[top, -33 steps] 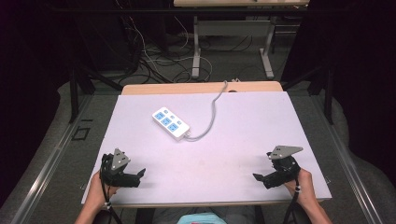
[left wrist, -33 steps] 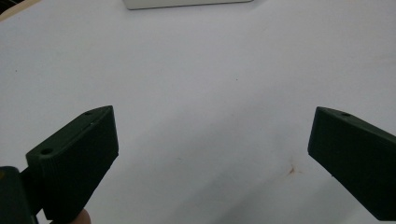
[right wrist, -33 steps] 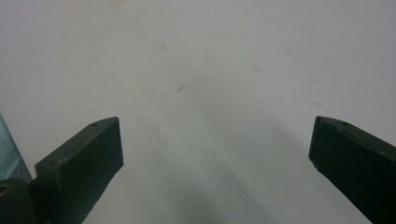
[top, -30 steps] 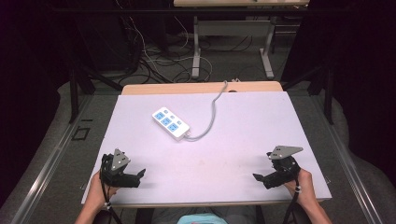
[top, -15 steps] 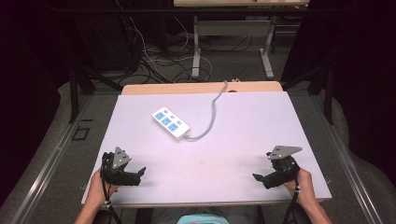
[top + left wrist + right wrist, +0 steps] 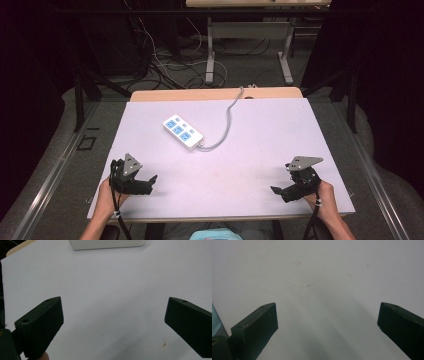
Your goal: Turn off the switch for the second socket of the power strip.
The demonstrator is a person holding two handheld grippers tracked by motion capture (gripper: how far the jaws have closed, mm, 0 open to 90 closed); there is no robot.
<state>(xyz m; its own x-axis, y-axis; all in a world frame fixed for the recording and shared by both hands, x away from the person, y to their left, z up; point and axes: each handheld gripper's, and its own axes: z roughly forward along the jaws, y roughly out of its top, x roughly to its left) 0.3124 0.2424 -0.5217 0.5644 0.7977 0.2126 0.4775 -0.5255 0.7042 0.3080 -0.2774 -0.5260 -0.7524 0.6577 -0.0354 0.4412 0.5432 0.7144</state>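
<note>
A white power strip with blue sockets lies slantwise on the white table top, left of centre; its grey cord runs off over the far edge. My left gripper rests near the front left corner, open, nothing between its black jaws. The strip's white side shows far ahead in the left gripper view, beyond the open left gripper. My right gripper sits near the front right corner, open and empty. Bare table lies between the jaws of the right gripper in its own view.
A wooden strip edges the table's far side. Beyond it stand another table's metal legs and loose cables on the floor. A rail runs along the floor at the left. Broad bare table spans between the grippers.
The left gripper has turned and shifted slightly at the front left. The right gripper has barely moved. The power strip lies as before.
</note>
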